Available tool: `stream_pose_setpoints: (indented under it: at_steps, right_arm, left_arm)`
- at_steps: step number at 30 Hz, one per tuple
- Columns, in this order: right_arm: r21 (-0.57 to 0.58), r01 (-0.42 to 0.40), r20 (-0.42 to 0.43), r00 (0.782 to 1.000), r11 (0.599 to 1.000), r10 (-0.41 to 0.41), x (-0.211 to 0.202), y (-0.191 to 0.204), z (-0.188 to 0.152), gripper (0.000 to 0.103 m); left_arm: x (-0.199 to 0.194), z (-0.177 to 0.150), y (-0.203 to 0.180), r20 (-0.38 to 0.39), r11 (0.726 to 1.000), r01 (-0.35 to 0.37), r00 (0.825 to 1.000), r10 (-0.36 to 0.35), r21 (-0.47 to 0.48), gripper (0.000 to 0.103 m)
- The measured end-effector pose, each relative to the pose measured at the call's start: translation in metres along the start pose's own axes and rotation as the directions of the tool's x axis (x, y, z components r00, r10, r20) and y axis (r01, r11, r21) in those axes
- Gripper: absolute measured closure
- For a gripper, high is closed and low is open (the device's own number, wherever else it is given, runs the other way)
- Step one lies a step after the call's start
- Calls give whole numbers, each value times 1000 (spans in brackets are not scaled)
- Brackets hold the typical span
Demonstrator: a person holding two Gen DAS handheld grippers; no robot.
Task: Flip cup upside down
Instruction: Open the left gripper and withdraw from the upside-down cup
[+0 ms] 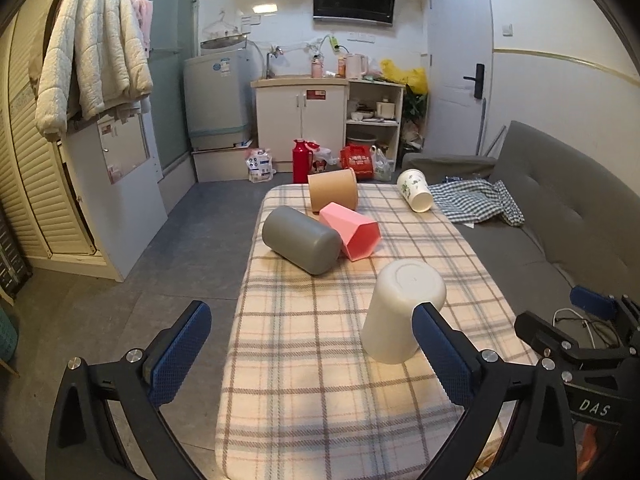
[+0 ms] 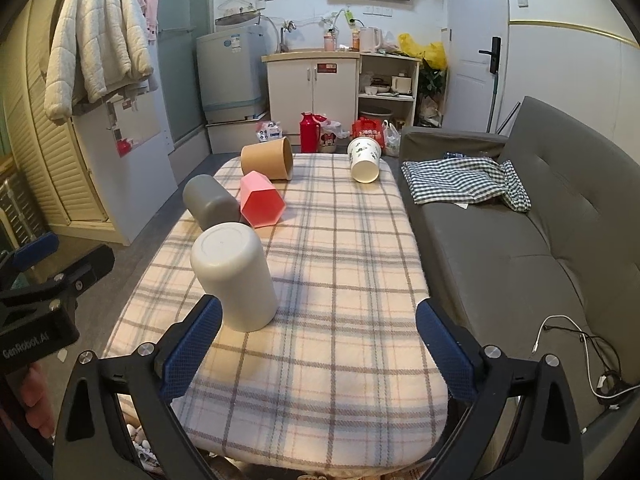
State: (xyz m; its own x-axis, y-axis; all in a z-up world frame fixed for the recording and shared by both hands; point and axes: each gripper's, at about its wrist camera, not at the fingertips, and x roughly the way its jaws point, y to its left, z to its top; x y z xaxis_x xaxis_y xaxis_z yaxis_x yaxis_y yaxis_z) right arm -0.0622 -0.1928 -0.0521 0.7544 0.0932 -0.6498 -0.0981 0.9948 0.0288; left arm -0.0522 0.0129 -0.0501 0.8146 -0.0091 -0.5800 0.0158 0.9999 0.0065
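A white cup (image 1: 402, 312) stands upside down, base up, on the plaid-covered table (image 1: 304, 380); it also shows in the right wrist view (image 2: 236, 276). A grey cup (image 1: 302, 239) (image 2: 210, 200), a pink hexagonal cup (image 1: 354, 230) (image 2: 260, 200), a brown paper cup (image 1: 333, 190) (image 2: 267, 159) and a white patterned paper cup (image 1: 416, 190) (image 2: 364, 159) lie on their sides farther back. My left gripper (image 1: 312, 352) is open and empty, its right finger beside the white cup. My right gripper (image 2: 320, 344) is open and empty, just right of the white cup.
A grey sofa (image 2: 520, 240) with a checked cloth (image 2: 464, 182) runs along the table's right side. White cables (image 2: 580, 352) lie on its near seat. Floor, a red thermos (image 1: 299, 160), bags and cabinets lie beyond the table's far end.
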Motion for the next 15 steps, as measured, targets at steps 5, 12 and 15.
stream_pose_setpoints:
  at_steps: [5, 12, 15]
  right_arm:
    - [10, 1, -4, 1000, 1000, -1, 2, -2, -1, 3]
    - [15, -2, -10, 1000, 1000, 2, 4, -2, -2, 0]
    - [15, -2, -10, 1000, 1000, 2, 4, -2, -2, 0]
  left_arm:
    - [-1, -2, -5, -7, 1000, 3, 1000, -2, 15, 0]
    - [2, -4, -5, -25, 1000, 0, 1000, 0, 8, 0]
    - [4, -7, -5, -31, 1000, -1, 1000, 1, 9, 0]
